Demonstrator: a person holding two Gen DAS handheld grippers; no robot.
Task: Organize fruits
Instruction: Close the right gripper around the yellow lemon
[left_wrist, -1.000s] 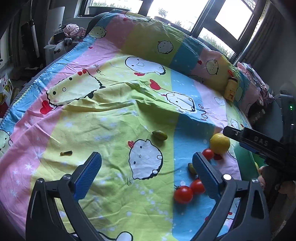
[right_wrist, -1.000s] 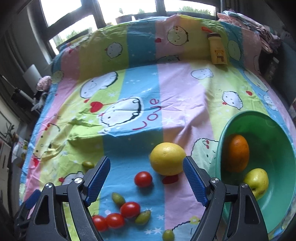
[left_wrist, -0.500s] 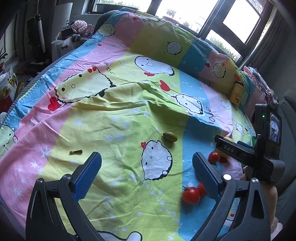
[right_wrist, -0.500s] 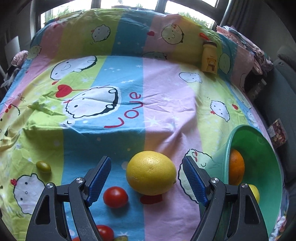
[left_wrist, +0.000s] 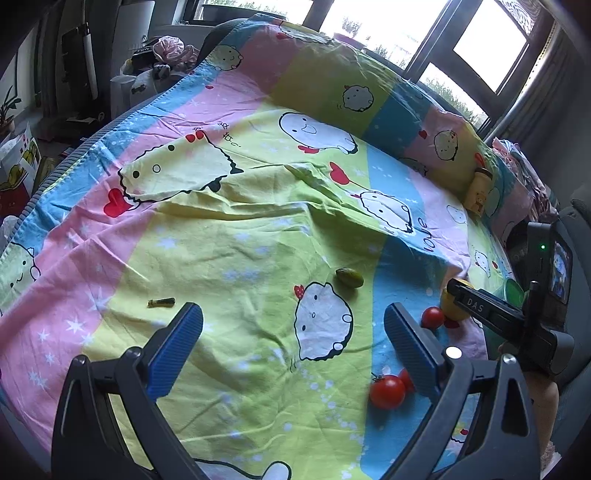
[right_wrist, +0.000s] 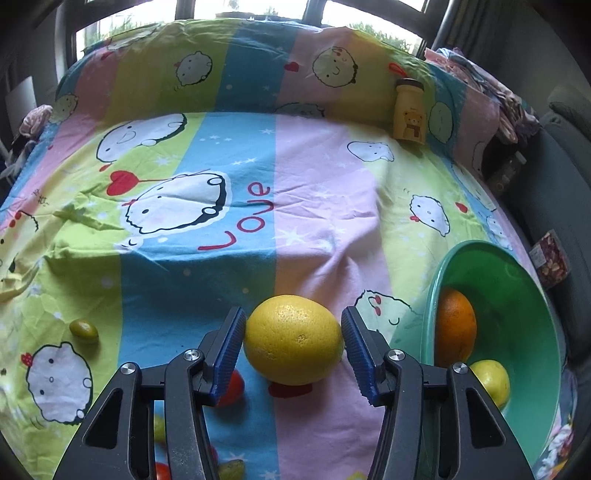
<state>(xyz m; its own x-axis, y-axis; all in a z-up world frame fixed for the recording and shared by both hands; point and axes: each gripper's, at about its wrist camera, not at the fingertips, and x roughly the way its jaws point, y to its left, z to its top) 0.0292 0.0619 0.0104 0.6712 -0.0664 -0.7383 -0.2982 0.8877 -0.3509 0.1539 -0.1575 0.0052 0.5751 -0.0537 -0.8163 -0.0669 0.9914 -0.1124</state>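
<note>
Left tongs (left_wrist: 293, 343): two black skeletal arms with triangular cut-outs, each ending in a blue ribbed pad (left_wrist: 173, 347); a round silver screw head sits on the right arm. Right tongs (right_wrist: 293, 345): the same black frame with triangular openings, blue ridged pads (right_wrist: 229, 354) on the inner faces, and four silver screw heads across the linkage. Seen from the left wrist view, the right tongs (left_wrist: 491, 314) show a black body with white lettering "DAS", a small green indicator light and a lit screen on the rear housing.
</note>
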